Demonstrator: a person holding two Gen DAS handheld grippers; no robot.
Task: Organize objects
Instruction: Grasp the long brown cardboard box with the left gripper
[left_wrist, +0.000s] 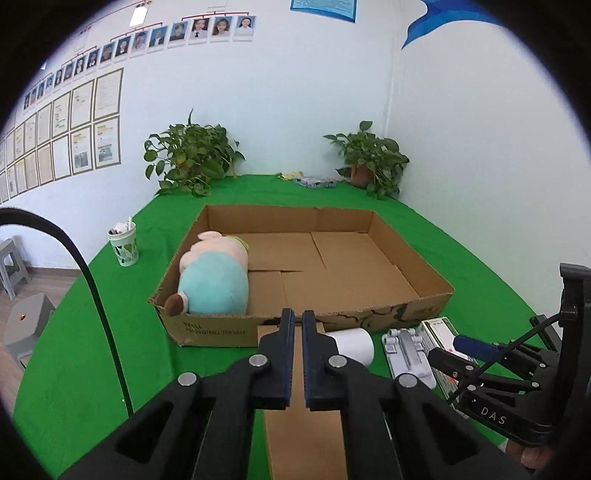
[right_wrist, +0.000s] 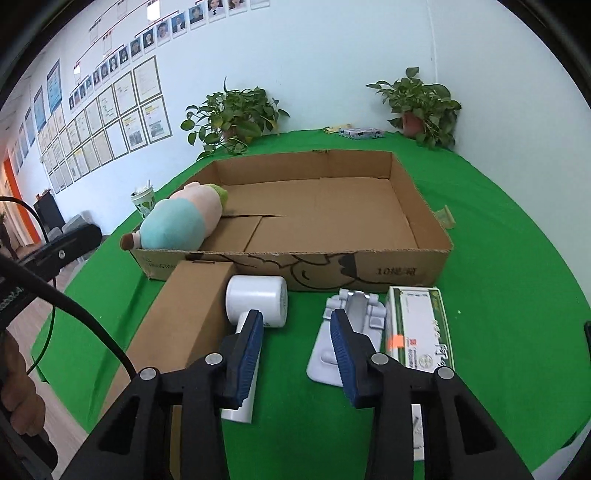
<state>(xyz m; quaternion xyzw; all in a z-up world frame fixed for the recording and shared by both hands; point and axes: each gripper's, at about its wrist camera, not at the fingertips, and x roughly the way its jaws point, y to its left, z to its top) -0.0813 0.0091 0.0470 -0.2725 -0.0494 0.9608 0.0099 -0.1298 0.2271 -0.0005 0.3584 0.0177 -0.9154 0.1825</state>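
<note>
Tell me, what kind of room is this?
Probably an office or workplace room: rows of staff photos and framed papers hang on the wall, and potted plants stand on a green-covered table.

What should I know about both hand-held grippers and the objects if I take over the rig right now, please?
Left hand-held gripper: shut, holding nothing, above the long brown box.
Right hand-held gripper: open, empty, above the green table between the white mallet and the grey clip plate.
Done: plush toy lies in the cardboard tray.
Left: long brown box, white mallet, grey clip plate and green-white carton, all in front of the tray.
</note>
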